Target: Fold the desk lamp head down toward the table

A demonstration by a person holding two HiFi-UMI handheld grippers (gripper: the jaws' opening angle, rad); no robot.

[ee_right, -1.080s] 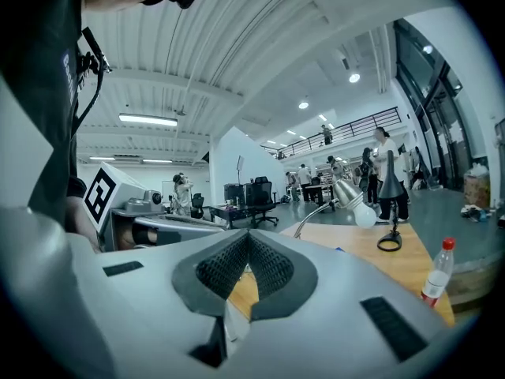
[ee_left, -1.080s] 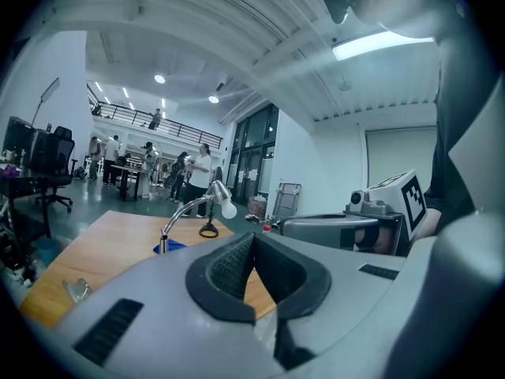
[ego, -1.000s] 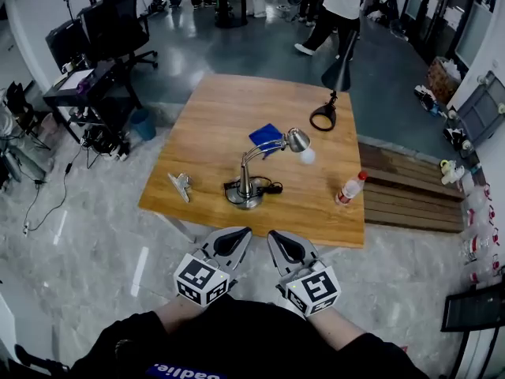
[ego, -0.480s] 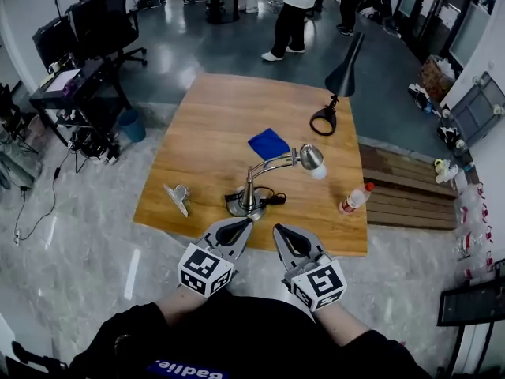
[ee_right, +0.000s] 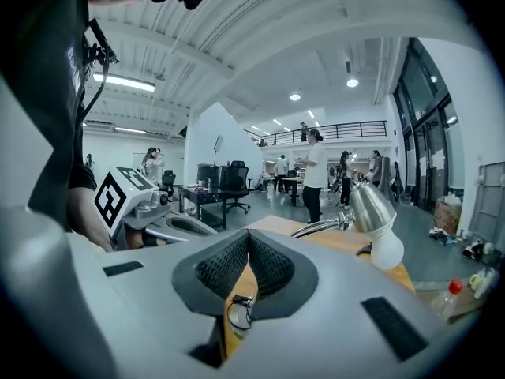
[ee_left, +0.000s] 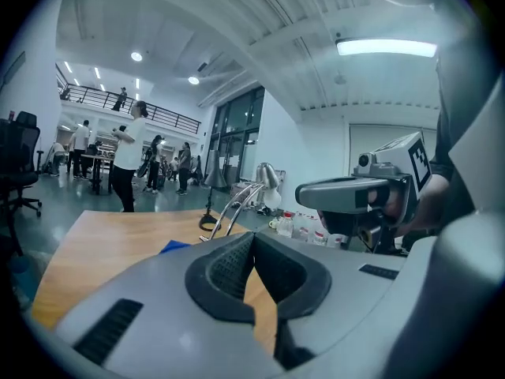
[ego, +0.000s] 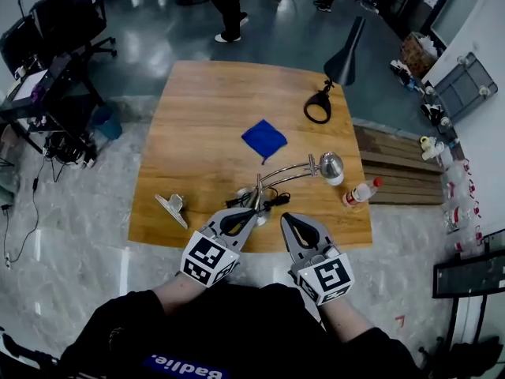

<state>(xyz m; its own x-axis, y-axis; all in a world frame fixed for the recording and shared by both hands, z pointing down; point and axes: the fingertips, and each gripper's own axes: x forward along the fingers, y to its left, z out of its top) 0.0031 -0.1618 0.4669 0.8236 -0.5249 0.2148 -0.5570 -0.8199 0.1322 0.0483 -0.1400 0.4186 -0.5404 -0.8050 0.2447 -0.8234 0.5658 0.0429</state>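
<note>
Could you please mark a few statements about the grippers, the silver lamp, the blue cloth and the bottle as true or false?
1. The left gripper and the right gripper are both shut and empty. True.
2. The blue cloth lies under the silver lamp. False: it lies apart from the lamp, farther from the person.
3. A red-capped bottle is on the table, right of the silver lamp. True.
4. The silver lamp's head rests on the table. False: its curved arm holds it above the tabletop.
</note>
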